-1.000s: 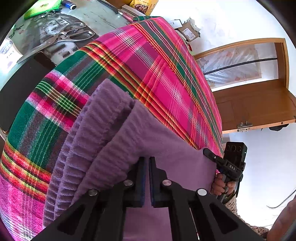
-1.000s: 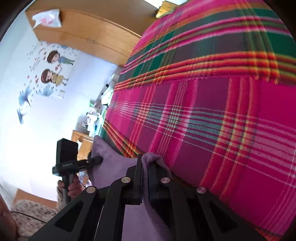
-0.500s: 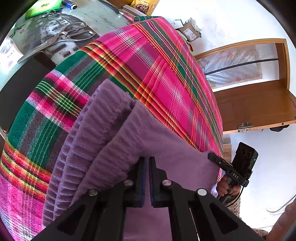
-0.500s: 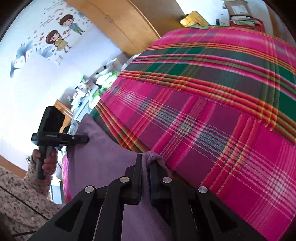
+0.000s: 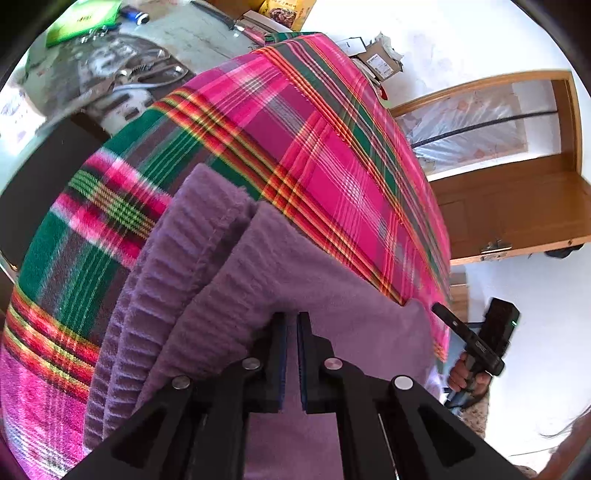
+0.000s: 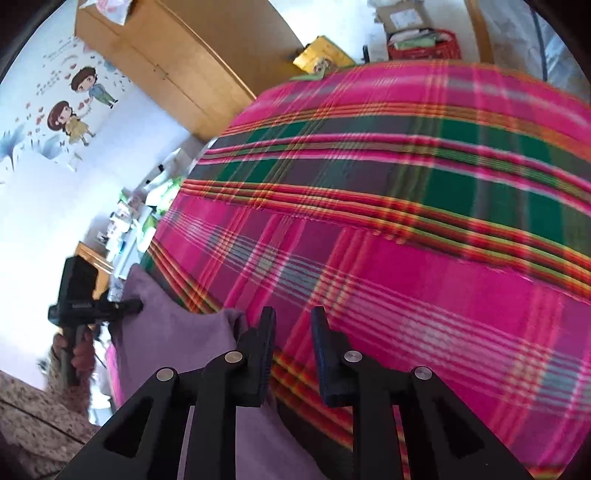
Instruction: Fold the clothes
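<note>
A: Where's the sweater [image 5: 229, 295]?
B: On the plaid cloth [image 5: 314, 155], at its near edge, ribbed band bunched to the left.

A: And the left gripper [image 5: 291, 354]?
B: Its pads are pressed together on the purple knit, pinching a fold of it.

A: The right gripper [image 6: 293, 350]?
B: Spread apart, nothing between its fingers. It hangs over bare plaid, the sweater's corner [image 6: 236, 317] just left of it.

A: Anything else?
B: Scissors [image 5: 140, 74] on the far table [image 5: 207, 33], and a wooden door [image 5: 517, 214] on the right.
</note>
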